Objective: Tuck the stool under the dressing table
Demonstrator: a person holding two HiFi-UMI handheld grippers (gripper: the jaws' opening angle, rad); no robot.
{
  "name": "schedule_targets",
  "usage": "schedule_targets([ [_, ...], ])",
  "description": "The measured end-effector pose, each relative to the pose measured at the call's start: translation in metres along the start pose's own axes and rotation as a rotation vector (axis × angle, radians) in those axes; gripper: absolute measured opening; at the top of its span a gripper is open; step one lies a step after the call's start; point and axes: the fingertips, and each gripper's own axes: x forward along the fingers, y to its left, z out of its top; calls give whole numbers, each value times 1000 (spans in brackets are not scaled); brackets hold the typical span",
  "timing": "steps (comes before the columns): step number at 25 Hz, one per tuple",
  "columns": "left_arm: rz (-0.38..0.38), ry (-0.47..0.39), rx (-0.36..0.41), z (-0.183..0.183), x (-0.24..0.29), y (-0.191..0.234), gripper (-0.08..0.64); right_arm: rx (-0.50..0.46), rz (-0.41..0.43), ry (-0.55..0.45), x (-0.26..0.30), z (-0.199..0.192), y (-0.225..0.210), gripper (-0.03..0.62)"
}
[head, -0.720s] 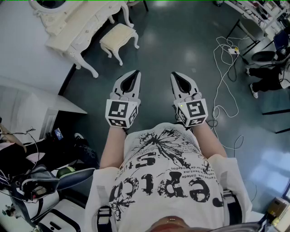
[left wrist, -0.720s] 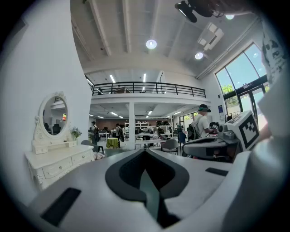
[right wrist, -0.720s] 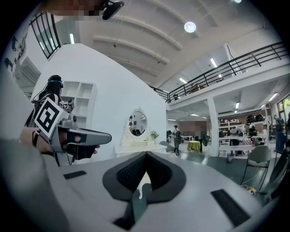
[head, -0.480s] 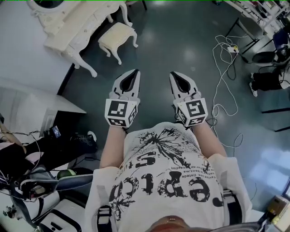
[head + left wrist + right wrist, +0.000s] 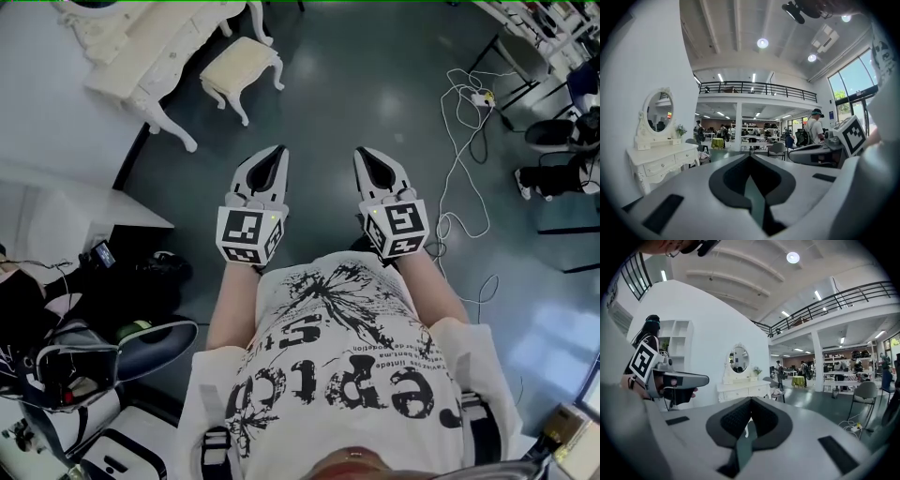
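The left claw and the right claw are being carried near the torso, jaws together and empty, seemingly because the stool, standing untucked on the floor beside the dressing table, is well apart from them.

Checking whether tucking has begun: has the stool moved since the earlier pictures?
No. The stool keeps its place beside the dressing table; both only shift together in view.

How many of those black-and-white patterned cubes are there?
2. One cube sits on the left gripper, the other on the right gripper. None seems hidden.
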Motion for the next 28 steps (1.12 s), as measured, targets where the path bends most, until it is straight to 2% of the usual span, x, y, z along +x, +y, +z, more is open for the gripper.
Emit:
schedule_targets([
  [4, 25, 31, -20, -16, 11, 26, 17, -5, 22, 33, 29, -9, 1, 17],
  [7, 59, 49, -10, -22, 21, 26, 17, -1, 59, 57, 40, -20, -8, 17],
  [12, 154, 77, -2, -29, 56, 33, 17, -31, 157, 61, 76, -27, -37, 17],
  [17, 238, 118, -32, -29, 119, 54, 17, -21, 226, 77, 141, -19, -92, 17],
  [21, 323, 150, -59, -34, 182, 80, 17, -58, 293, 107, 206, -15, -136, 17],
  [28, 435, 158, -147, -33, 290, 123, 17, -100, 427, 185, 311, -4, -204, 17],
])
